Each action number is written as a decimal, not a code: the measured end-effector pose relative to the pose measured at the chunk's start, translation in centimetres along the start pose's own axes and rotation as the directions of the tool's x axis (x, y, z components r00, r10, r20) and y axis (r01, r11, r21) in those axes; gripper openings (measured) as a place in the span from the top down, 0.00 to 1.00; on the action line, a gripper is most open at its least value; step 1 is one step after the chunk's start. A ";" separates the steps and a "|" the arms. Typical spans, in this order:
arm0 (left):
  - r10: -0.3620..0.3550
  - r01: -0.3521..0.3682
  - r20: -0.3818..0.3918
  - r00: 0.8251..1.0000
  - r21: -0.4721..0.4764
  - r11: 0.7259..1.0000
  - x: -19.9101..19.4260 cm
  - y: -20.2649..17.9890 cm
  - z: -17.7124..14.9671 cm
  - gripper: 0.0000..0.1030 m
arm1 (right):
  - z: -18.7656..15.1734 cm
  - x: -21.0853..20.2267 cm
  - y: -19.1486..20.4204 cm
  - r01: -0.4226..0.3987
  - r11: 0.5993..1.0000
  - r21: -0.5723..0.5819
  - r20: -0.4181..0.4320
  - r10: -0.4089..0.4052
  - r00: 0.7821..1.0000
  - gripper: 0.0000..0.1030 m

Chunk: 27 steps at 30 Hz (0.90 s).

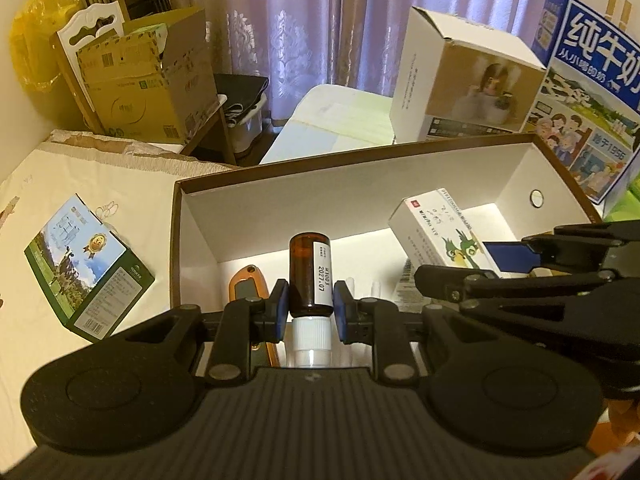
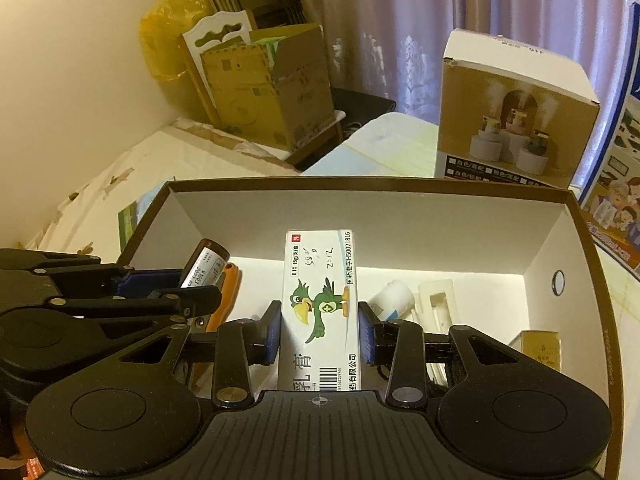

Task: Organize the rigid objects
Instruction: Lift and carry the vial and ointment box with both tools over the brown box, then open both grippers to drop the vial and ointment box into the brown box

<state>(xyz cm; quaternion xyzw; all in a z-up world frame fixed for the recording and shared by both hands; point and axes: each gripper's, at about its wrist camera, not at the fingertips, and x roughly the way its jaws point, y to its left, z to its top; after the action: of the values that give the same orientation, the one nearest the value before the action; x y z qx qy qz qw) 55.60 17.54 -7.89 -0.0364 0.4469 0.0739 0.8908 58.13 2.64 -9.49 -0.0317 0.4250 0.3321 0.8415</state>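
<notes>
The left claw [image 1: 310,310] was closed on an amber medicine bottle [image 1: 310,276], held over the open box [image 1: 380,168]. The right claw [image 2: 318,338] was clamped on an ointment carton [image 2: 322,308] alongside. Collision between the claws was judged possible, given their closeness.
</notes>
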 end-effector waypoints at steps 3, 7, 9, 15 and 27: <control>-0.005 0.005 0.013 1.000 -0.010 1.000 0.4 0.4 0.3 0.78 | 0.3 0.4 -0.3 -0.005 1.000 0.010 0.003 0.005 1.000 0.66; 0.002 -0.002 0.041 0.999 -0.004 1.000 0.2 0.9 0.6 0.63 | 0.5 0.6 -0.6 -0.007 1.000 0.025 0.006 0.007 1.000 0.66; -0.003 0.003 0.041 0.999 -0.004 1.000 0.1 1.2 0.8 0.62 | 0.5 0.7 -0.7 -0.011 0.999 0.034 0.008 0.011 1.000 0.66; 0.000 0.000 0.045 0.999 0.005 1.000 -0.2 1.4 0.9 0.61 | 0.9 0.7 -0.8 -0.025 0.996 0.089 0.050 0.021 0.999 0.65; -0.029 0.028 0.061 0.998 0.014 1.000 -1.7 1.4 0.3 0.47 | 0.1 -1.4 -1.3 -0.007 0.994 0.111 0.075 -0.001 0.997 0.46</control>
<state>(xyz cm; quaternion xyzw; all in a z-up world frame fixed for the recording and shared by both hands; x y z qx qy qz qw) 54.66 18.81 -6.36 -0.0350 0.4195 0.0593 0.9051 58.36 0.95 -8.65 0.0283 0.4111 0.3101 0.8568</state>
